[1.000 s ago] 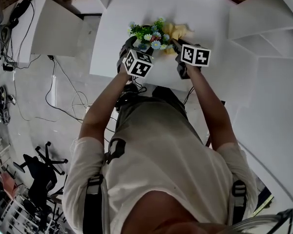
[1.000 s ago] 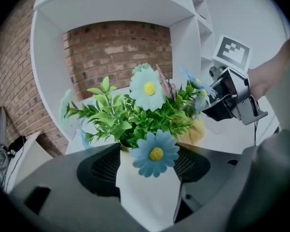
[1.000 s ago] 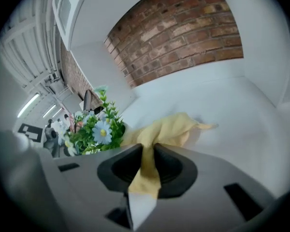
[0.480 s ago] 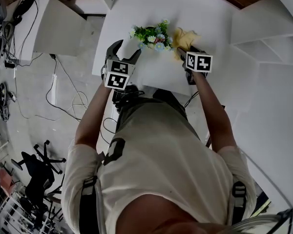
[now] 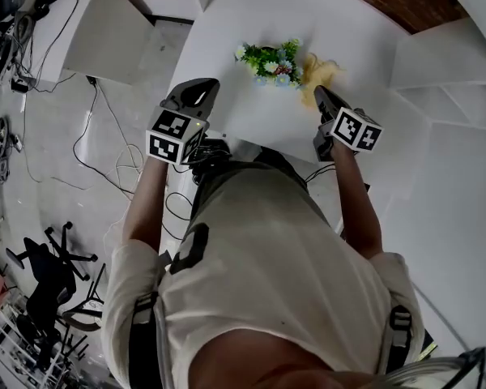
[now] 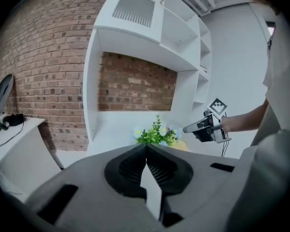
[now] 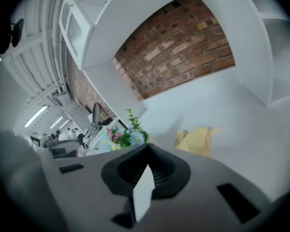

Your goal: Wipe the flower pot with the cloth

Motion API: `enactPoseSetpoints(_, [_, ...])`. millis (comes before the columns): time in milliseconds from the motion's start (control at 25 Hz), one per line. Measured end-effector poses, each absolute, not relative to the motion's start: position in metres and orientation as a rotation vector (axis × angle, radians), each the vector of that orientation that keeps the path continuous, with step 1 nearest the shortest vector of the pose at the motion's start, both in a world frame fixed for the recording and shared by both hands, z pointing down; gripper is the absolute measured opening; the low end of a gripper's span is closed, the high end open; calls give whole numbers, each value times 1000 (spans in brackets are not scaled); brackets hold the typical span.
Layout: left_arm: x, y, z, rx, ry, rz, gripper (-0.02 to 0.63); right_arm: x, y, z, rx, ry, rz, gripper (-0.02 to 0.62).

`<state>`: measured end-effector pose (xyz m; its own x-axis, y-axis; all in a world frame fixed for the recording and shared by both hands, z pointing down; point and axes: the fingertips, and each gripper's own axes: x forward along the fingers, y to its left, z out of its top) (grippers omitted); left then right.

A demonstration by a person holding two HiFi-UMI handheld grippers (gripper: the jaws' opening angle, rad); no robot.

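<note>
Two empty grippers, jaws just pinched closed: left gripper (image 5: 197, 91), right gripper (image 5: 321, 96).
Flower pot (image 5: 271, 61) shows only its blooms; cloth (image 5: 322, 71) lies at its three o'clock.

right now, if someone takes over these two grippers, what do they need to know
Left gripper: jaws have just closed, nothing between them; it sits at the near edge of the table, short of the pot.
Right gripper: jaws have just closed, also empty, short of the cloth.
Flower pot stands on the white table. The yellow cloth lies crumpled beside it, on the right gripper's side, held by neither.
Done: cannot tell whether the pot has been wiped.
Left, if not: probably regrasp the cloth with the right gripper, steady the pot with the left, wipe.
</note>
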<state>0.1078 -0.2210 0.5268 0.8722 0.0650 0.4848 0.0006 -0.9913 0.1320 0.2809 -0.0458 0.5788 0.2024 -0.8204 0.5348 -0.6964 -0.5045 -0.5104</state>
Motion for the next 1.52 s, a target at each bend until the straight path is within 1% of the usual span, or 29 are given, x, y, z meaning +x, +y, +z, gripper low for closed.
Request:
enactPoseSetpoints(160, [100,-205,519,2751,61,588,20,238,-66,540,-2214,1645,-1126,11])
enactPoseSetpoints(240, [93,-195,520,2675,90,550,21,211,-80,521,-2112,1742,-1092,11])
enactPoseSetpoints(480, [60,-184,521,2615,213,609,20,101,-130,465,-1689,2097,-1033,11])
enactPoseSetpoints(760, [13,-190,505,2601,338,558,21,19,-163,455,-1564,2216,-1041,11])
enactPoseSetpoints(880, [-16,-197,490,2558,449,497,21,-3,-170,457,-1551,2203,-1046,11])
enactPoseSetpoints(1080, [-57,-220,490,2575,419,580,21,-25,-166,459,-1598,2223,-1022,11])
enactPoseSetpoints(1240, [-63,-220,493,2605,367,607,21,-34,-159,457,-1602,2251,-1005,11])
enactPoseSetpoints(1520, [-57,-170,501,2607,400,636,21,-38,-135,454,-1562,2286,-967,11])
